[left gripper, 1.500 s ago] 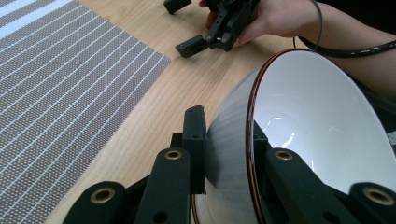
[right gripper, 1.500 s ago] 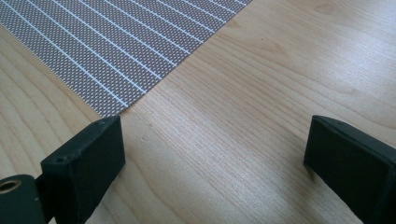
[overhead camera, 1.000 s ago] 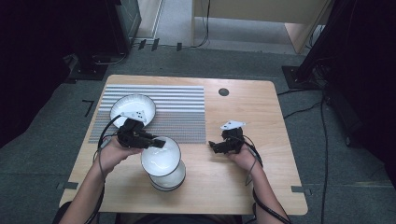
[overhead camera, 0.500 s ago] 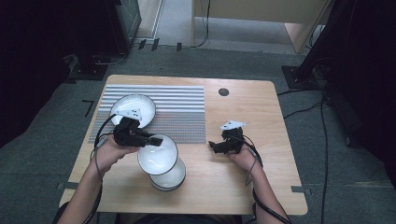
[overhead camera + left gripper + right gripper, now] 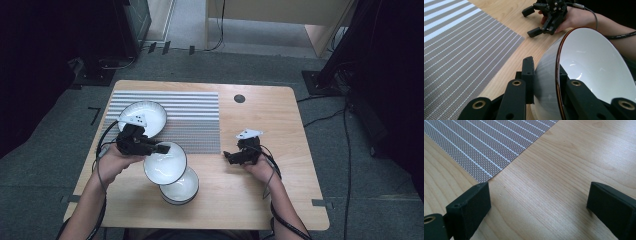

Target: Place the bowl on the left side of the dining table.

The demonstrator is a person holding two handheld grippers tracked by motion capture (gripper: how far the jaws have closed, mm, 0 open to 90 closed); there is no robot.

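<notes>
White glazed bowl with dark rim (image 5: 165,162): lower-left centre of the high view, tilted, rim pinched by the left gripper (image 5: 161,148), lifted clear of the stacked white bowl (image 5: 181,189) below. Right gripper (image 5: 231,156): jaws spread, idle on the light wooden table (image 5: 270,115).

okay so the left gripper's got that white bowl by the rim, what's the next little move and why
Probably carry the held bowl up onto the striped mat beside the bowl already there. The left gripper is clamped on its rim, it hangs tilted above another bowl, and the right gripper rests open on the table.
</notes>
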